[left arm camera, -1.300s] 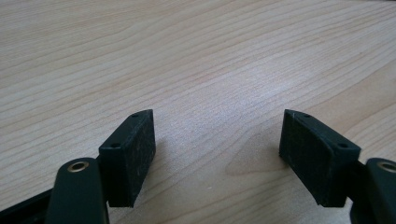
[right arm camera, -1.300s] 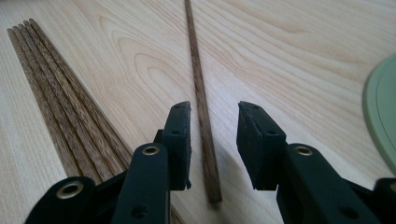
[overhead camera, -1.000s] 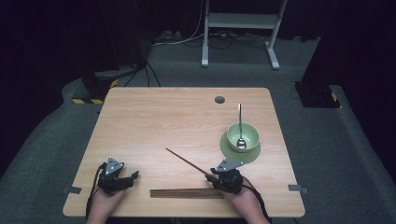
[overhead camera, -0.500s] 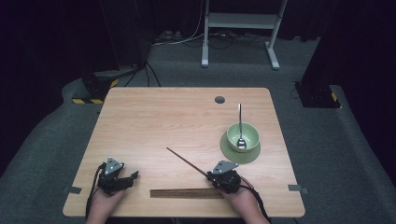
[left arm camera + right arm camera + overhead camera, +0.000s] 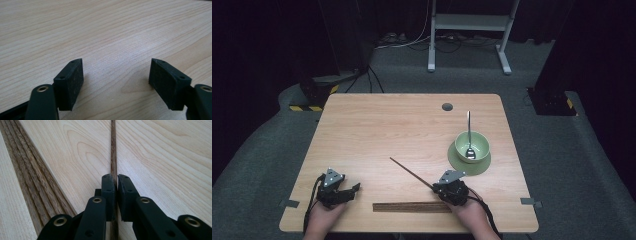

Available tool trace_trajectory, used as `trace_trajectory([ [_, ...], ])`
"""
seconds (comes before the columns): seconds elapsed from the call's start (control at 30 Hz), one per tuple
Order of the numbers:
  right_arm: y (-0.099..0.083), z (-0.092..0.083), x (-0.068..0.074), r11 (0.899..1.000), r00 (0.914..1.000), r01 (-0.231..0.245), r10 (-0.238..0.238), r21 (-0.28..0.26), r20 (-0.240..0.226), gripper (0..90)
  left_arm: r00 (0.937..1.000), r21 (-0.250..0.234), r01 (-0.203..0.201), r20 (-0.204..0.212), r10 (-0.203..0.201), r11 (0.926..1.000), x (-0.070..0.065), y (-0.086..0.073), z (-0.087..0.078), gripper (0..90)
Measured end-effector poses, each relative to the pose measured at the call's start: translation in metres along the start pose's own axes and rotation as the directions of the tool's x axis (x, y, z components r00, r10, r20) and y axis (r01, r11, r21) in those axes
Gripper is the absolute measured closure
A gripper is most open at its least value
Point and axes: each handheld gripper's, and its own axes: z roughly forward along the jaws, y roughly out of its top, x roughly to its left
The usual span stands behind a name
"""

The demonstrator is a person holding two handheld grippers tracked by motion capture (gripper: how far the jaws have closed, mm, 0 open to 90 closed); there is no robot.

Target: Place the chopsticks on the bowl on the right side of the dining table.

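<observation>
Green bowl (image 5: 472,146) sits on a green saucer (image 5: 462,163) at the right side of the table (image 5: 377,125); a metal spoon (image 5: 469,135) stands in it, scoop down in the bowl, handle leaning over the far rim. Right gripper (image 5: 443,189), held in the person's right hand (image 5: 469,212) at the near edge, has its jaws pinched shut on one dark wooden chopstick (image 5: 411,173). The stick runs from the jaws up and to the left across the bare wood; in the right gripper view the chopstick (image 5: 113,150) passes straight between the pads. Just beside it, along the near edge, lies a flat bundle of chopsticks (image 5: 412,206), not touched by the jaws. Left gripper (image 5: 346,191) rests low at the near left, well apart from the rest, jaws spread wide over bare table, holding nothing.
</observation>
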Motion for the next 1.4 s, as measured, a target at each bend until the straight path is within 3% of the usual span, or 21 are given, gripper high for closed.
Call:
trace_trajectory([
  [0.3,0.001,-0.013,0.003,0.999,0.9999,0.011,-0.011,-0.040,0.013,84.0,0.9999,0.017,-0.003,-0.011,0.003,0.9999,-0.003,0.002,0.003,16.2],
  [0.4,0.002,-0.017,0.003,0.999,0.9996,0.011,-0.010,-0.052,0.027,84.0,0.9998,0.023,-0.015,0.012,0.015,0.9996,-0.004,0.002,0.003,14.1],
  [0.5,0.003,-0.018,0.003,0.998,0.9994,0.008,-0.006,-0.058,0.035,84.0,1.0000,0.029,-0.009,0.004,0.009,0.9995,-0.004,0.002,0.003,12.5],
  [0.67,0.004,-0.020,0.003,0.998,0.9989,0.017,-0.014,-0.064,0.045,84.0,0.9997,0.050,0.014,-0.022,-0.013,0.9986,-0.002,0.004,0.007,2.8],
  [1.0,0.001,-0.025,-0.001,0.997,0.9989,-0.001,0.005,-0.079,0.047,84.0,0.9996,0.052,-0.004,-0.027,0.005,0.9986,-0.001,0.010,0.012,0.4],
  [1.07,0.002,-0.028,0.000,0.996,0.9988,0.001,0.003,-0.092,0.048,84.0,0.9995,0.061,0.021,-0.025,-0.019,0.9979,0.003,0.012,0.015,0.1],
  [1.23,0.004,-0.032,-0.001,0.994,0.9989,-0.004,0.009,-0.110,0.045,84.0,0.9991,0.056,0.030,-0.033,-0.029,0.9979,0.006,0.013,0.016,0.4],
  [1.33,0.005,-0.036,-0.001,0.992,0.9988,-0.007,0.013,-0.127,0.048,84.0,0.9971,0.031,0.055,-0.055,-0.054,0.9980,0.007,0.011,0.014,9.3],
  [1.4,0.006,-0.036,-0.002,0.992,0.9986,-0.006,0.013,-0.129,0.052,84.0,0.9970,0.031,0.056,-0.055,-0.054,0.9979,0.007,0.011,0.014,9.4],
])
